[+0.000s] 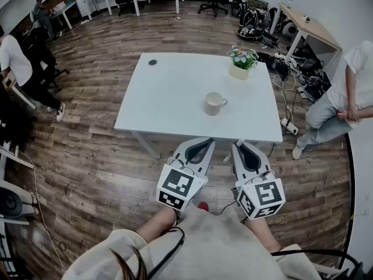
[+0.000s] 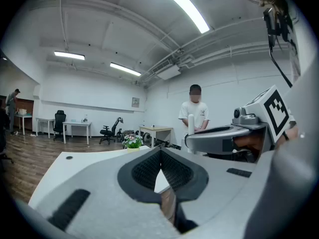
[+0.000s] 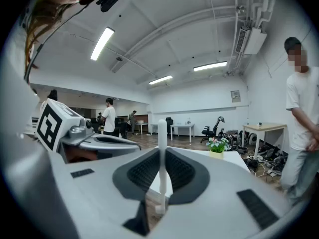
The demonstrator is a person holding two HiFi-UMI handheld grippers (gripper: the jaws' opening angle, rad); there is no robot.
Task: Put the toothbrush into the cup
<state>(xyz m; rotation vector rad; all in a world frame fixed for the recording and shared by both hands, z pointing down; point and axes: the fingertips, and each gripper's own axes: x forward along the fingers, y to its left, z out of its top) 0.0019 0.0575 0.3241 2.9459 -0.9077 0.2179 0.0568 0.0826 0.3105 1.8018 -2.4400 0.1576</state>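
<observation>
A cream cup (image 1: pixel 214 104) stands on the white table (image 1: pixel 169 98), right of its middle. Both grippers hang side by side just off the table's near edge, short of the cup. My right gripper (image 1: pixel 240 146) (image 3: pixel 162 166) is shut on a white toothbrush (image 3: pixel 162 148), which stands upright between its pads. From the left gripper view the toothbrush (image 2: pixel 191 124) pokes up above the right gripper (image 2: pixel 224 136). My left gripper (image 1: pixel 203 142) (image 2: pixel 160 159) is shut, with nothing held.
A potted plant (image 1: pixel 242 62) stands at the table's far right and a small dark disc (image 1: pixel 152 62) at its far left. A person in white (image 1: pixel 344 101) stands to the right, with cables (image 1: pixel 285 92) on the wood floor. Other people (image 1: pixel 17 63) stand far left.
</observation>
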